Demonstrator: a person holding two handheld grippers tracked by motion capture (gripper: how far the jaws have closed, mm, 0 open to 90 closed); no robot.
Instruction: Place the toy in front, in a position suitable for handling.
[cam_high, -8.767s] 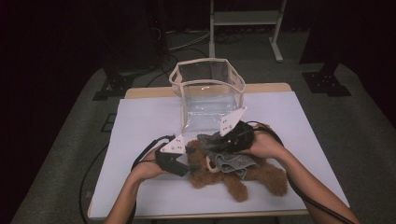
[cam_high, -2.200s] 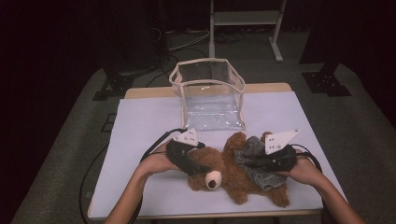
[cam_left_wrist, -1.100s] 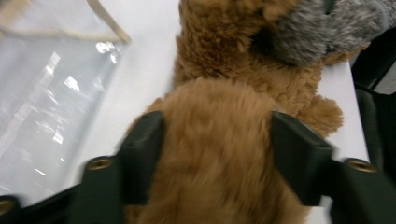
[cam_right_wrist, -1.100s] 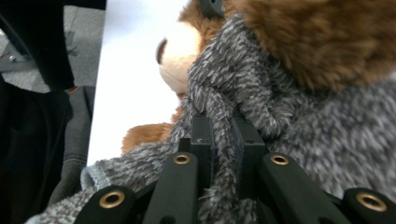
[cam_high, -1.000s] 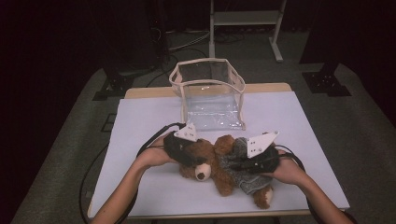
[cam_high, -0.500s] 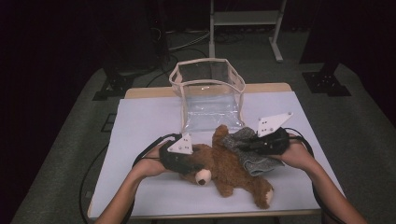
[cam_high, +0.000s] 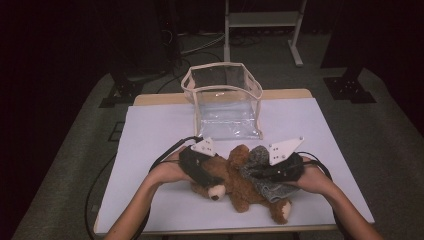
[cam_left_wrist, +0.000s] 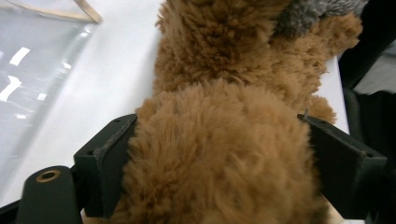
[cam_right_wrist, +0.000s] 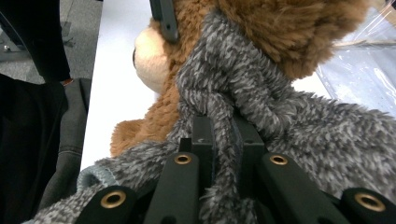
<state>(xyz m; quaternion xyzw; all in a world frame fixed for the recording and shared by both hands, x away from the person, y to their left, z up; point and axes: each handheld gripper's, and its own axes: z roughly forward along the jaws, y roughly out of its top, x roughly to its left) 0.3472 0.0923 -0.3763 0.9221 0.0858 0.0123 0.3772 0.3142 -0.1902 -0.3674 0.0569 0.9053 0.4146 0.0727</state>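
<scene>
- Setting: a white-topped table (cam_high: 150, 150) in a dark room, with grey floor around it and a metal stand (cam_high: 262, 20) behind.
- Left gripper (cam_high: 210, 179): its jaws have just been opening and now stand wide on either side of the head of a brown teddy bear (cam_high: 235, 182). In the left gripper view the plush (cam_left_wrist: 219, 158) bulges between both black jaws and brushes their inner faces; whether they press on it cannot be told.
- Right gripper (cam_high: 257, 172): jaws closed tight, pinching a fold of the grey knitted garment (cam_right_wrist: 261, 93) that the bear wears. In the right gripper view a strand of the grey fabric runs down between the two pads.
- Writing: no brand, label or lettering can be read on the bear, the garment or the bag.
- Position of the bear: it lies on the near half of the table, between the two hands, head toward the left gripper and one pale-soled foot (cam_high: 284, 210) toward the near edge.
- Beyond: a clear plastic bag with beige trim (cam_high: 225, 100) stands open just behind the bear, toward the far edge of the table.
</scene>
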